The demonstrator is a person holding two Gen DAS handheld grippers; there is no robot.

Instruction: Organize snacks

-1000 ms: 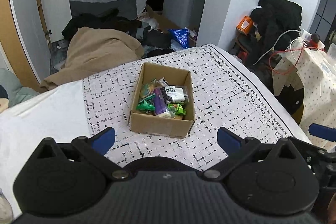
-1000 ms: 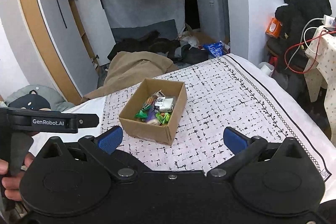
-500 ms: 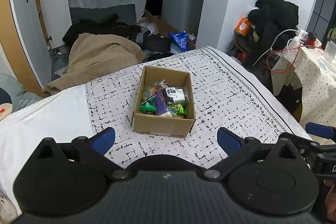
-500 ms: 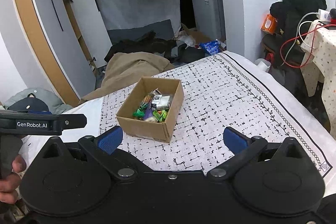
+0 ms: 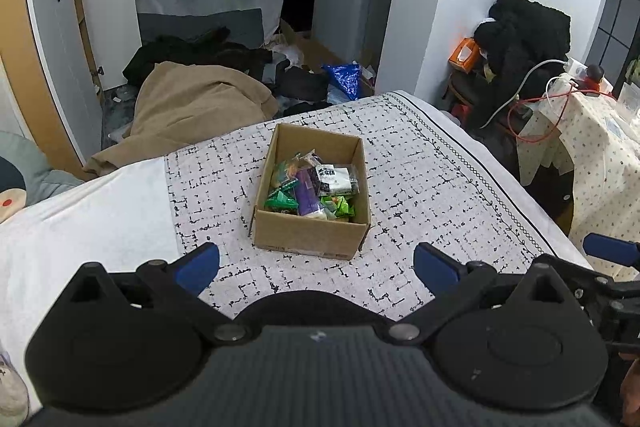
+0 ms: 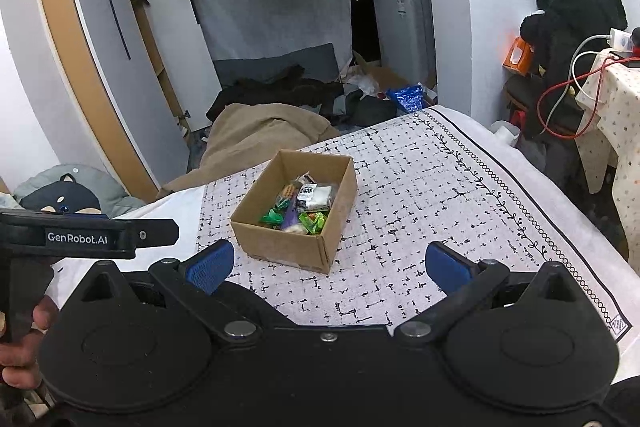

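Both cameras have drifted slightly back from the open brown cardboard box (image 5: 312,195) at mid-frame on the bed — its crinkly, light, slippery snack packets (image 5: 316,189) want edge pinches — left gripper (image 5: 316,263) and right gripper (image 6: 330,265) both spread, empty.

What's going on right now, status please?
Left gripper and right gripper: jaws open, empty. Snacks inside box on bed. Nothing in the way.

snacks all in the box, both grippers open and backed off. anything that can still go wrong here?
1. The cardboard box sits on a soft patterned bedspread; pressing into it could tip it.
2. The snack packets are piled loosely, so a grab may lift several.
3. The left gripper and right gripper are close together and could collide.
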